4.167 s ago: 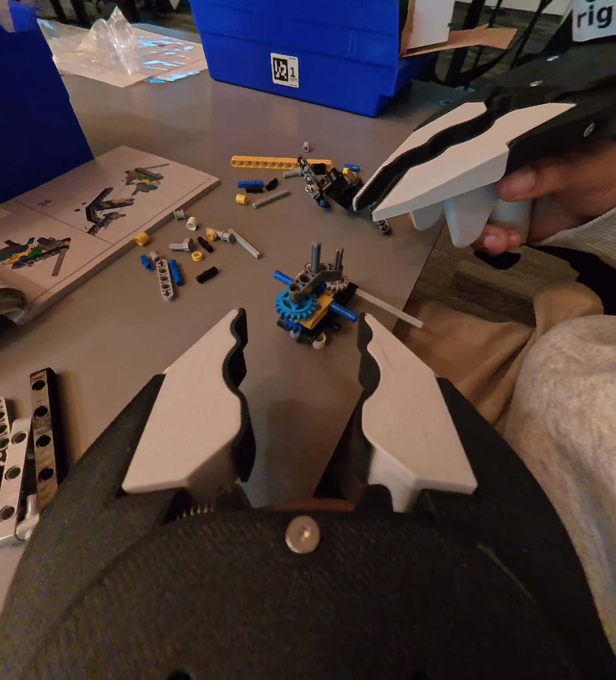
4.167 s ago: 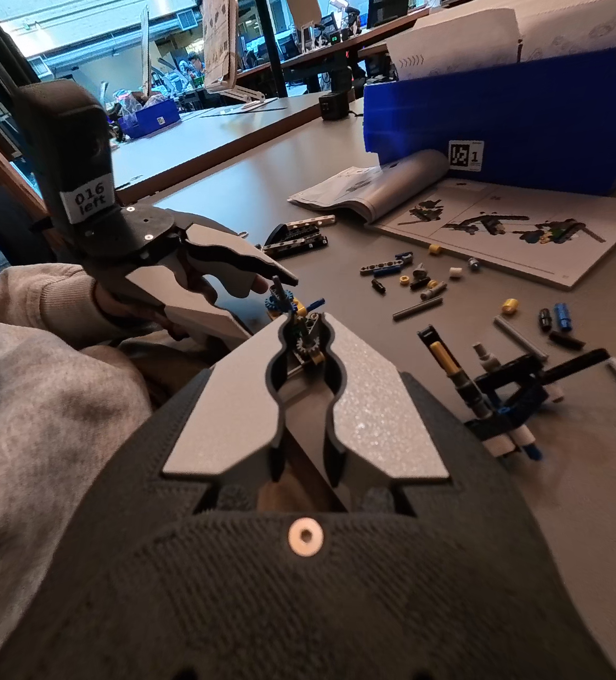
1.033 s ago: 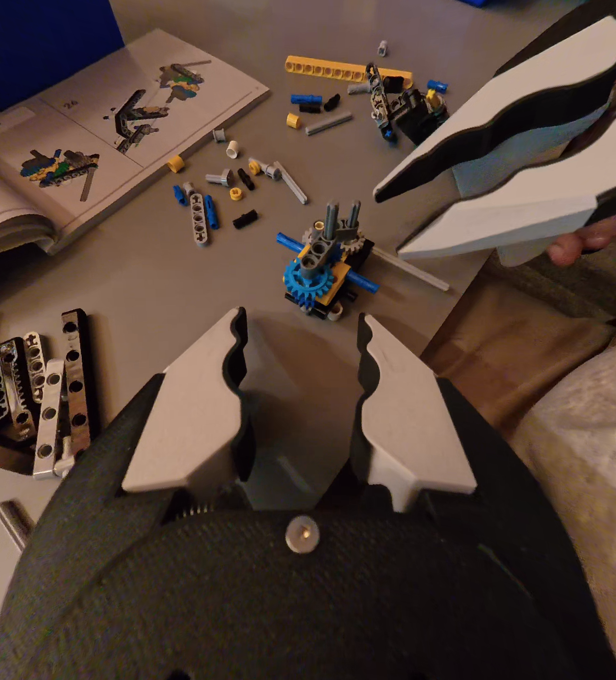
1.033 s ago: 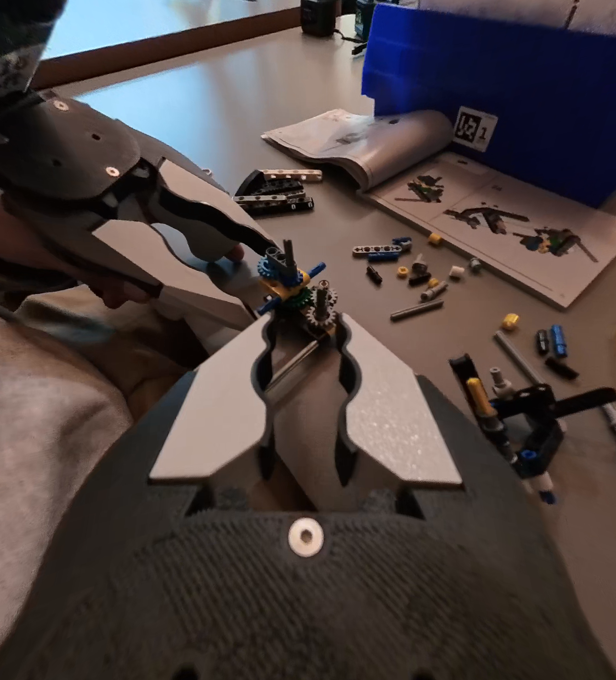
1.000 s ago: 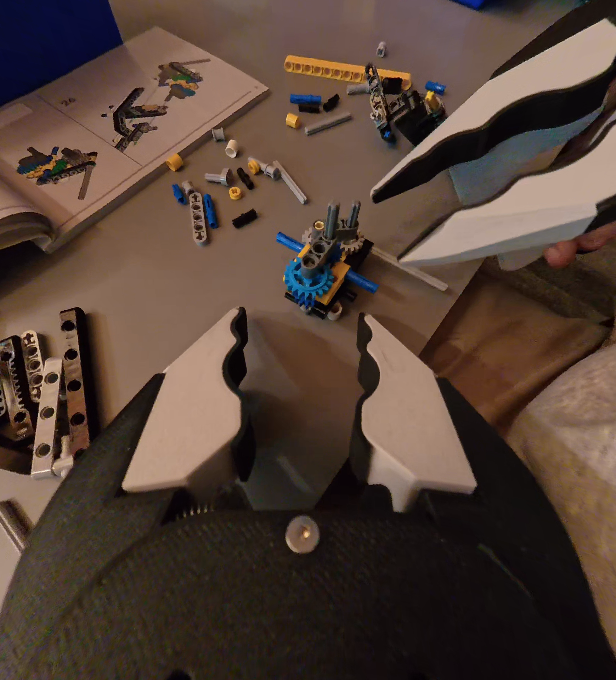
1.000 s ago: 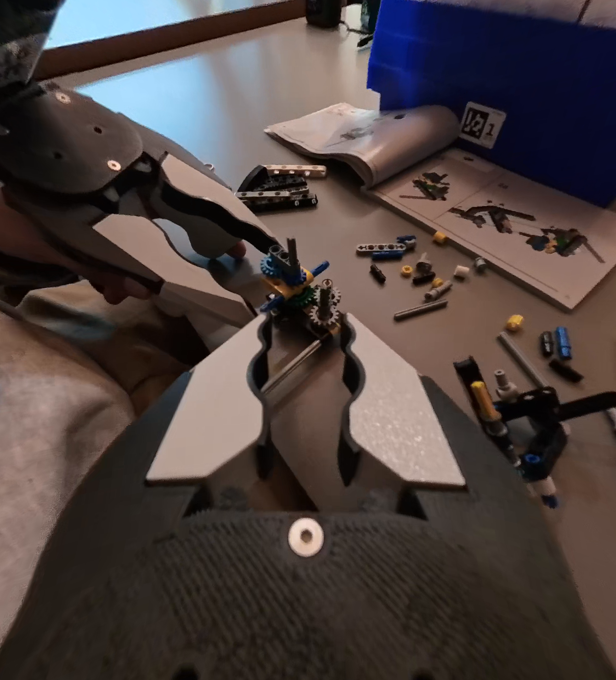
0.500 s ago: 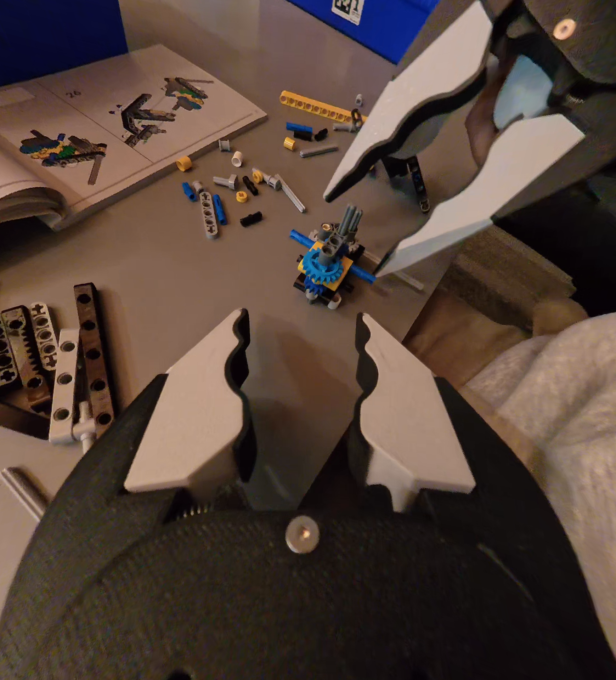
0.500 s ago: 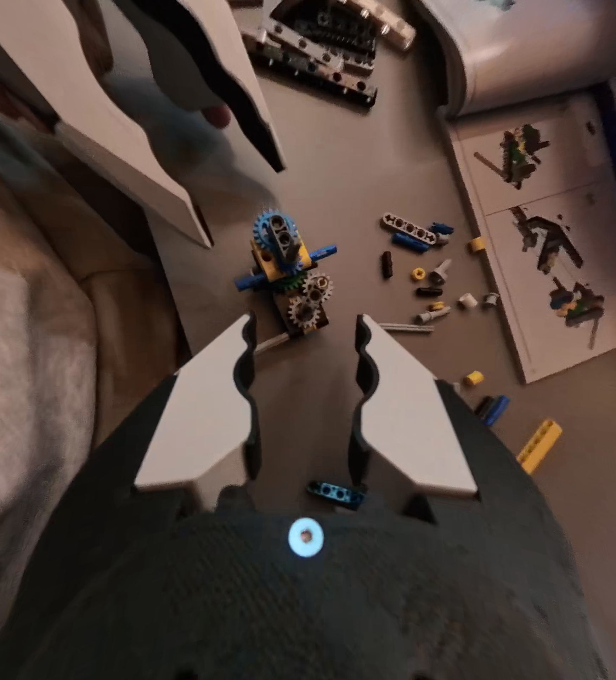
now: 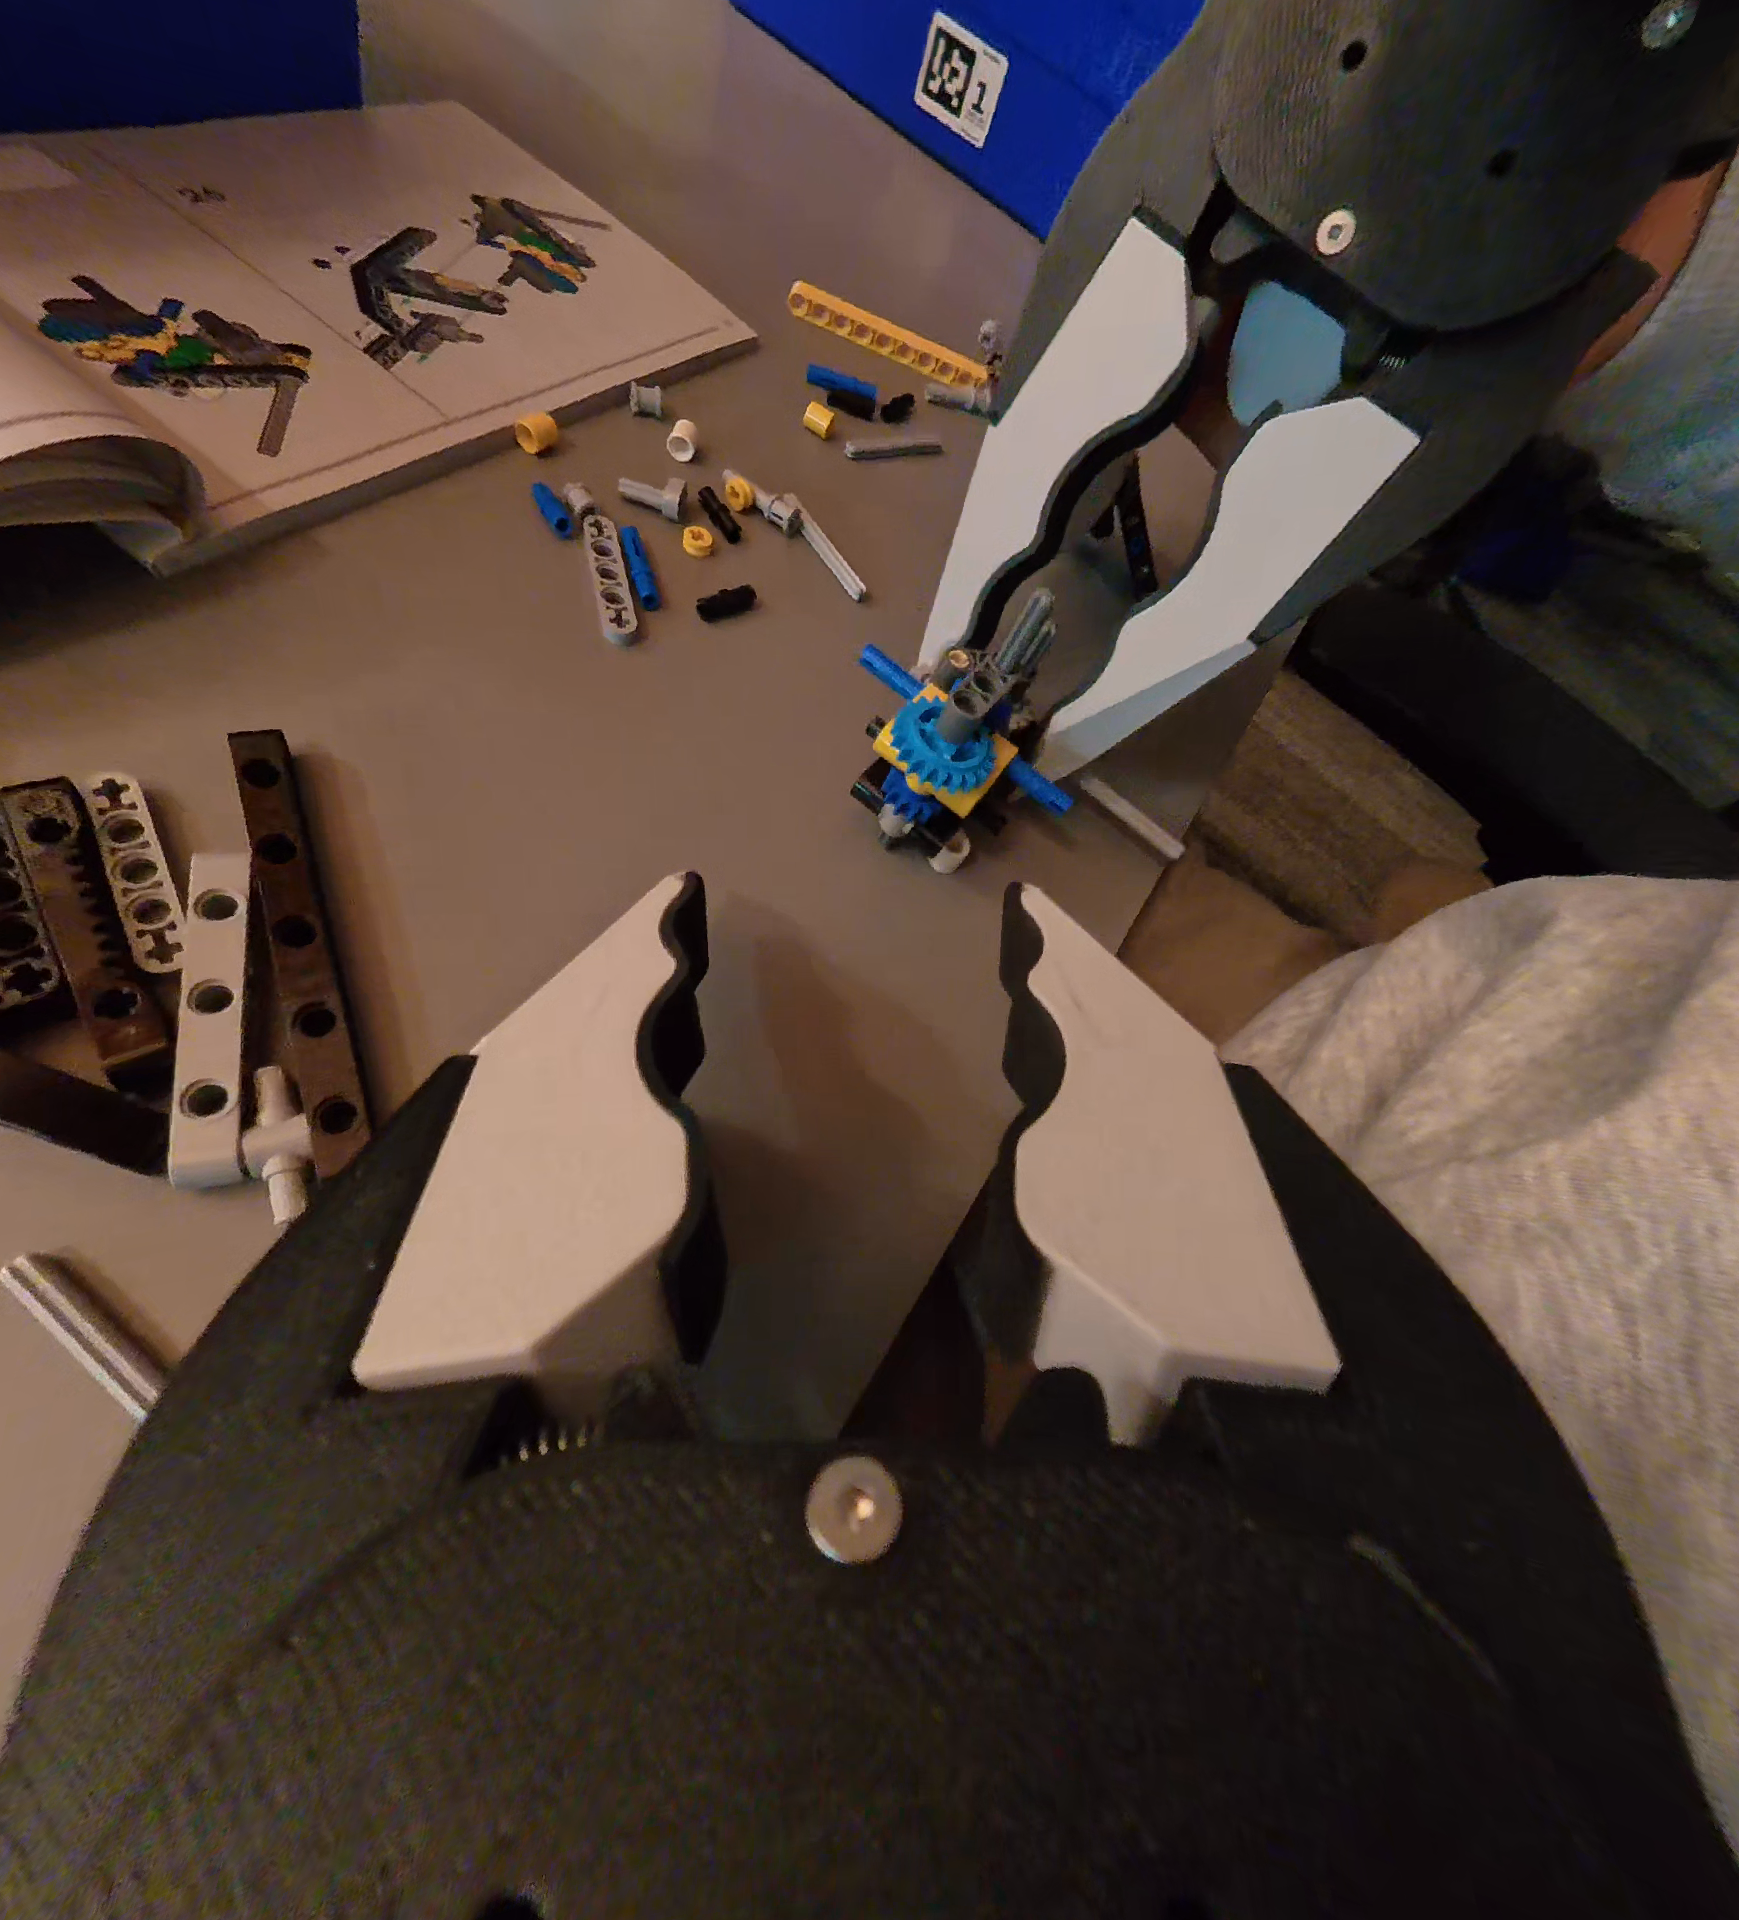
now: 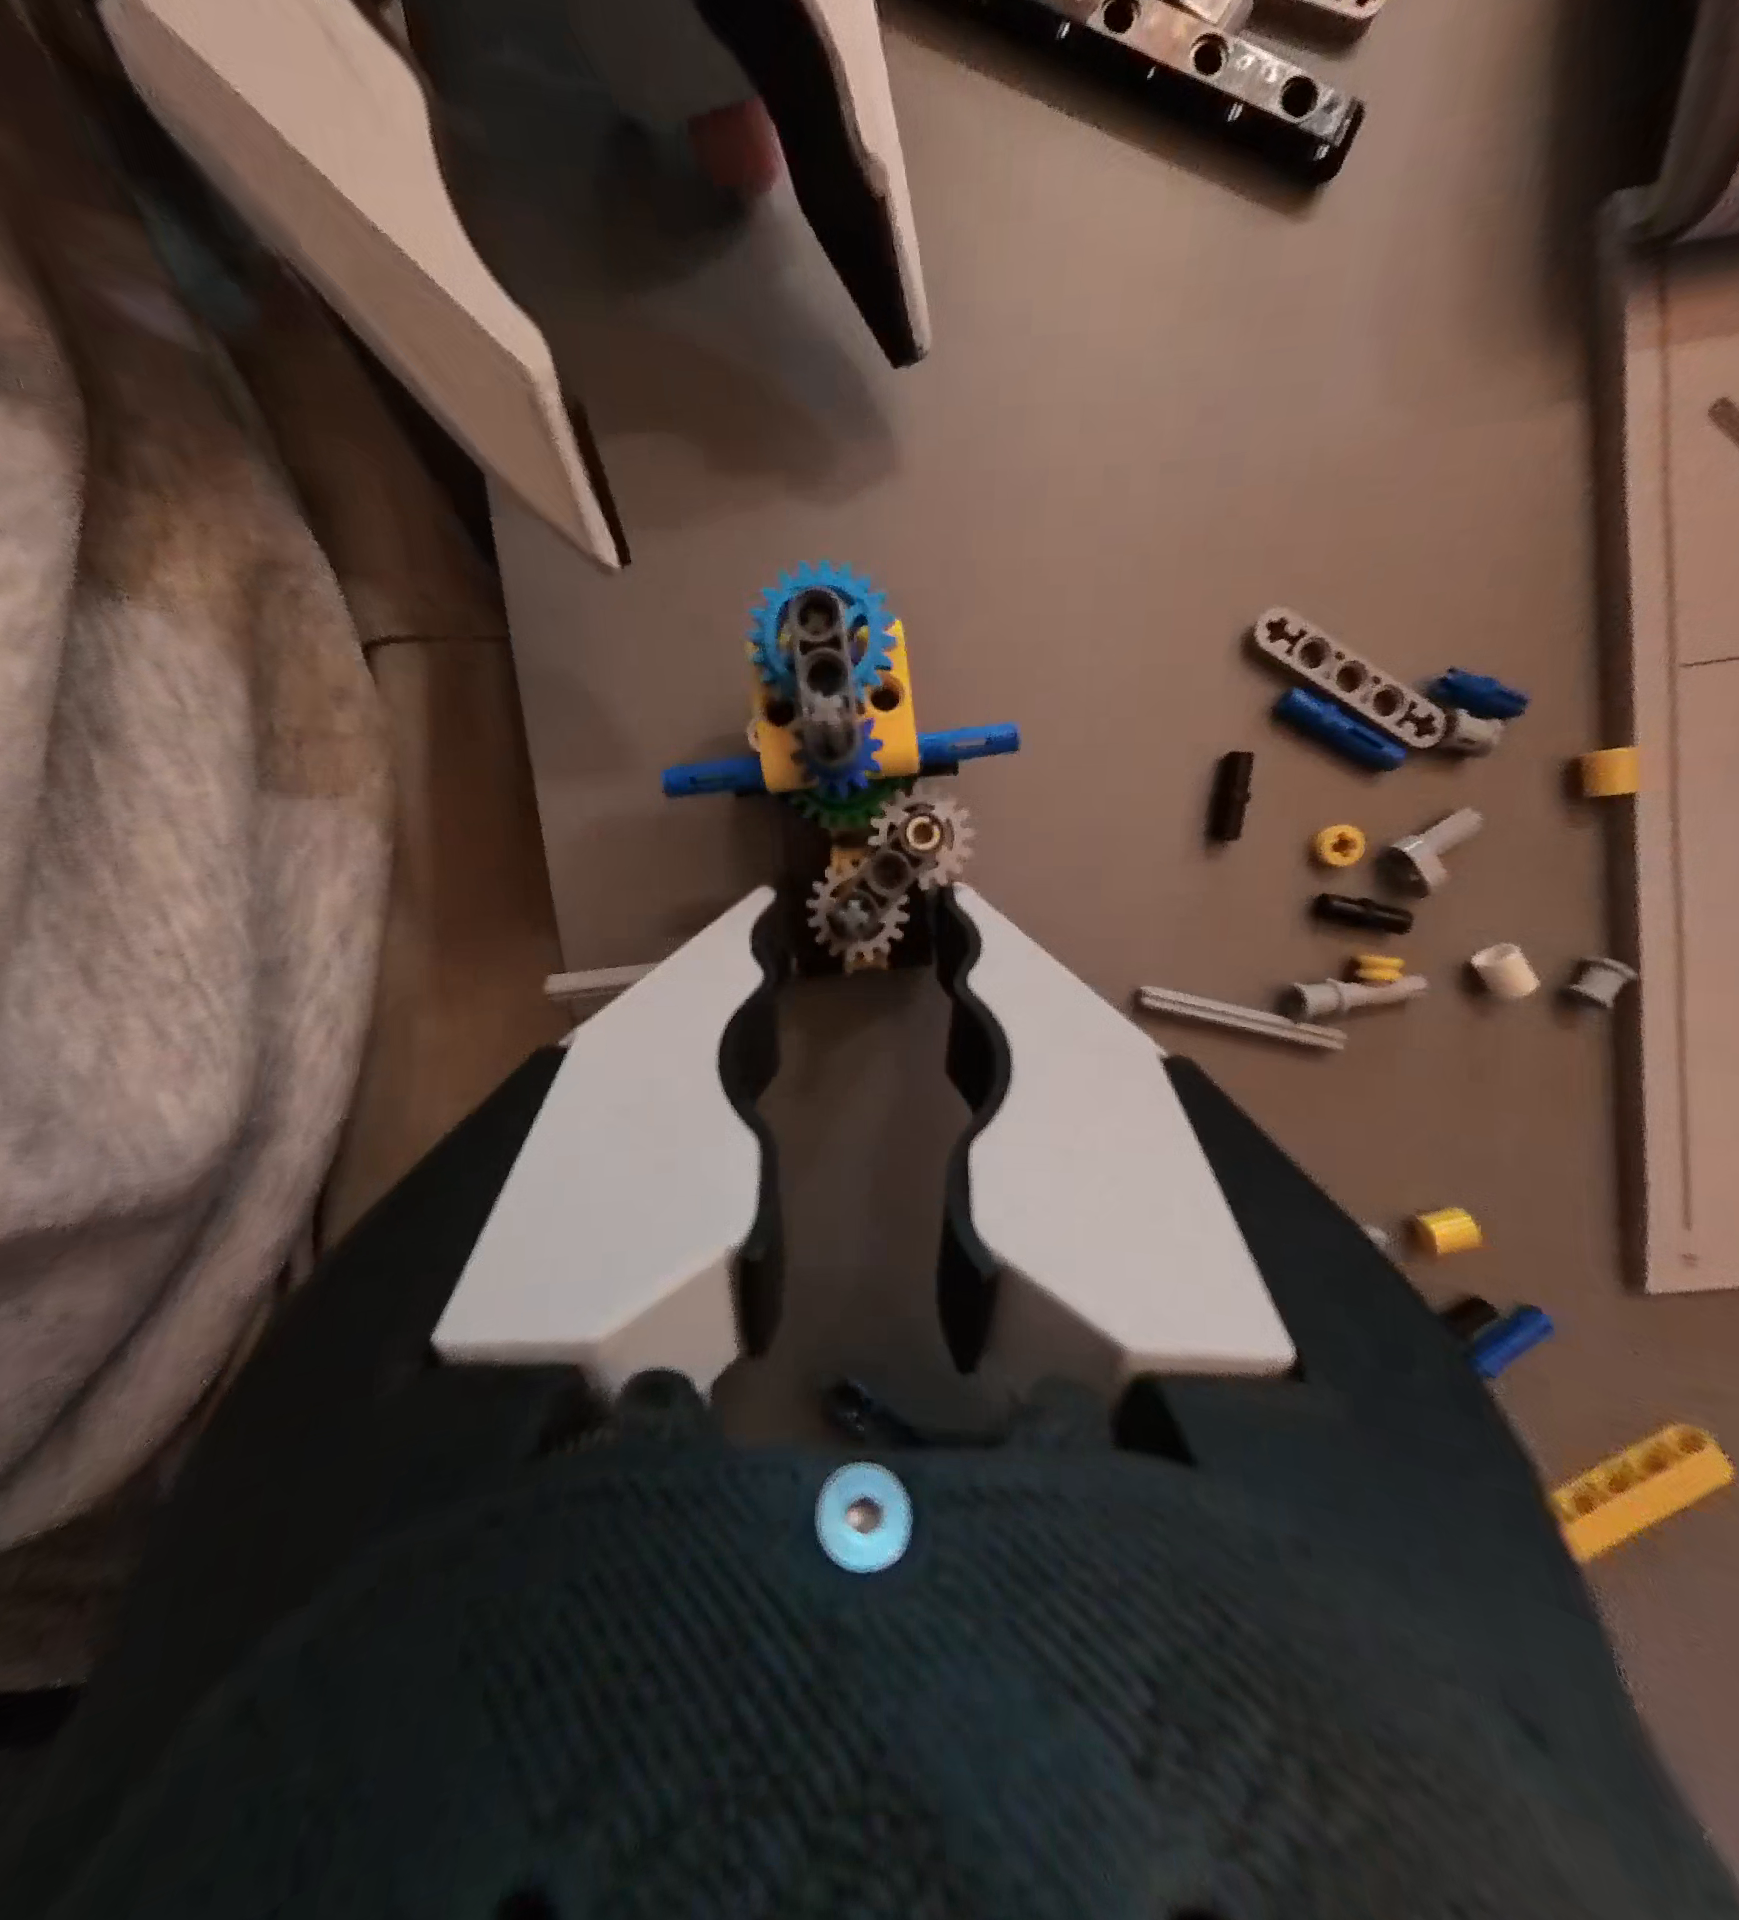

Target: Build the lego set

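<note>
A small lego assembly (image 9: 953, 748) with a blue gear, yellow block, blue axle and grey gears stands near the table's front edge; it also shows in the right wrist view (image 10: 834, 727). My right gripper (image 10: 857, 914) points down at it, and its fingers press on both sides of the dark, grey-gear end. In the left wrist view the right gripper (image 9: 1010, 707) straddles the far side of the assembly. My left gripper (image 9: 849, 904) is open and empty, a short way in front of the assembly; it shows at the top of the right wrist view (image 10: 756, 452).
An open instruction booklet (image 9: 325, 312) lies at the back left, a blue bin (image 9: 896, 83) behind it. Several small loose parts (image 9: 626, 561) and a yellow beam (image 9: 886, 332) lie mid-table. Black and grey beams (image 9: 117, 935) lie left. A person's grey sleeve (image 9: 1571, 1143) is past the table edge. One gripper's finger ends stand about 7 cm off the other's.
My right gripper swung from a low side approach to pointing down over the assembly, opened wide, then narrowed onto its gear end. My left gripper drew back a little, still open.
</note>
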